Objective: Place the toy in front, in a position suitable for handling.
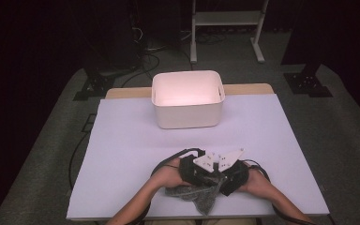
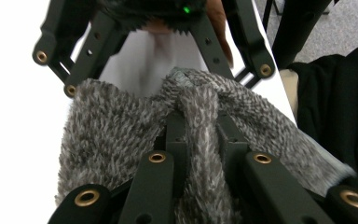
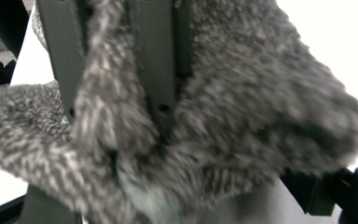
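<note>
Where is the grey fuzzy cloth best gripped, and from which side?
Grip the grey fuzzy cloth at a bunched fold or edge, coming in from the side along the table. It is limp and thick, so a gathered ridge fits between the fingers, as the left gripper shows.

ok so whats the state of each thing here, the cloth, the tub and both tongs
cloth: grey, fuzzy, crumpled, held at the table's near edge between both tongs
tub: white, upright, open top, looks empty, apart from the cloth
left tongs: shut on a fold of the cloth
right tongs: cloth bunched around the jaws, blurred, grip unclear
table: covered with a white sheet
</note>
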